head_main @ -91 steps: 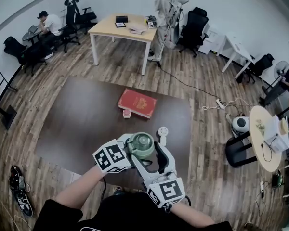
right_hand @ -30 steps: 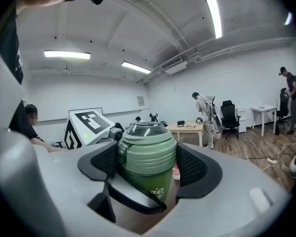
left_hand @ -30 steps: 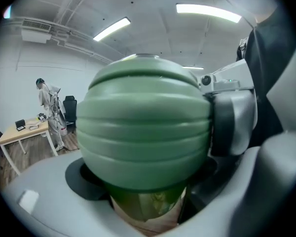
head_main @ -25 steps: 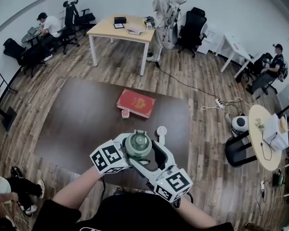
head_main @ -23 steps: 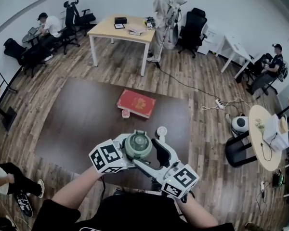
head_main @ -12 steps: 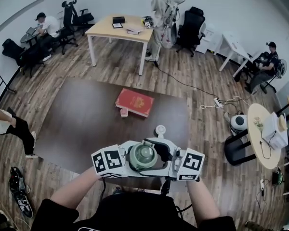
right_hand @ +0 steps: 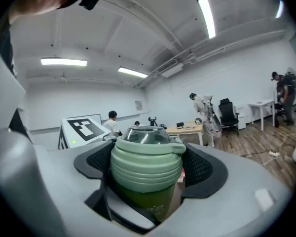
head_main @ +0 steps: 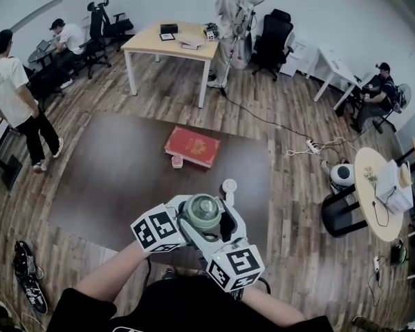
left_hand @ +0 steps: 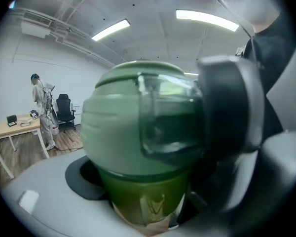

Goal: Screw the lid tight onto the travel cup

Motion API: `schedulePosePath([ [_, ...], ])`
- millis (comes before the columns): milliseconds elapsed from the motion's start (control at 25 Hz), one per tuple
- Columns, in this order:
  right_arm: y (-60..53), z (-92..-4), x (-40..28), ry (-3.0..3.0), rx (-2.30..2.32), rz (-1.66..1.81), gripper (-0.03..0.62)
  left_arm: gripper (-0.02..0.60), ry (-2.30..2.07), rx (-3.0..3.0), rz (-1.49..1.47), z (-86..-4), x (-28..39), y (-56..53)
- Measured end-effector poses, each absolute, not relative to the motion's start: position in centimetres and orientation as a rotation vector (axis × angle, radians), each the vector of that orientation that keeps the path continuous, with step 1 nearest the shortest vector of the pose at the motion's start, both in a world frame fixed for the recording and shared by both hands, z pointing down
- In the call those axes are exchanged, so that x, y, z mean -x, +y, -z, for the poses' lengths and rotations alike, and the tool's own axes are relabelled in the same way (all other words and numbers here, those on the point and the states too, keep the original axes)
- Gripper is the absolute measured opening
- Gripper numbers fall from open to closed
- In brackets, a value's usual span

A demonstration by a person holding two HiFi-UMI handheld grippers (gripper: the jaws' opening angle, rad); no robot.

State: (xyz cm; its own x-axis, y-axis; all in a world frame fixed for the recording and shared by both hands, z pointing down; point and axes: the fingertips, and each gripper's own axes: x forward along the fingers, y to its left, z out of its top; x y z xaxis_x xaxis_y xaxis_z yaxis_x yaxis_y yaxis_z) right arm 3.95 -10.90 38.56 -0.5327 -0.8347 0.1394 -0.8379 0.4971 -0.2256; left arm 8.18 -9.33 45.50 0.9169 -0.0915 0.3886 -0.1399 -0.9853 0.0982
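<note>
Our left claw (head_main: 191, 221) is clenched on the dark green body of the travel cup (left_hand: 140, 201), which we hold up over the near part of the brown worktop (head_main: 124, 178). The jaws of our right claw (right_hand: 150, 171) have just been opening wider. Both its pads sit against the pale green lid (head_main: 202, 210) on top of the cup.
</note>
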Motion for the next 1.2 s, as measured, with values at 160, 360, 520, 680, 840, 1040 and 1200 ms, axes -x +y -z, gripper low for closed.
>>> schedulePosePath([
  [160,-10.5,-38.0,-3.7,-2.785,-1.441,-0.372,0.454,0.416,-0.16,-2.961,-0.575,-45.2,-8.2,-9.1],
  [360,-8.5,-35.5,-4.0,-3.01,-1.055,-0.243,0.457,0.416,-0.033,-2.923,-0.423,-43.3,-8.0,-7.7],
  [520,-7.0,-34.3,-5.0,-3.126,-0.576,-0.129,0.456,0.416,0.172,-2.9,-0.359,-42.0,-8.0,-5.4],
  [680,-6.1,-34.7,-5.4,-3.129,-0.231,-0.137,0.454,0.416,0.311,-2.886,-0.374,-41.8,-8.5,-3.4],
  [840,-5.5,-34.6,-5.0,-3.163,-0.121,-0.221,0.38,0.416,0.277,-2.901,-0.408,-42.0,-8.4,-3.4],
  [1040,-6.8,-35.2,-3.9,-3.116,-0.566,-0.21,0.368,0.416,0.081,-2.913,-0.466,-43.1,-7.5,-5.8],
  [1200,-7.9,-36.3,-3.5,-2.951,-1.056,-0.177,0.367,0.414,-0.085,-2.95,-0.596,-44.6,-6.9,-7.9],
])
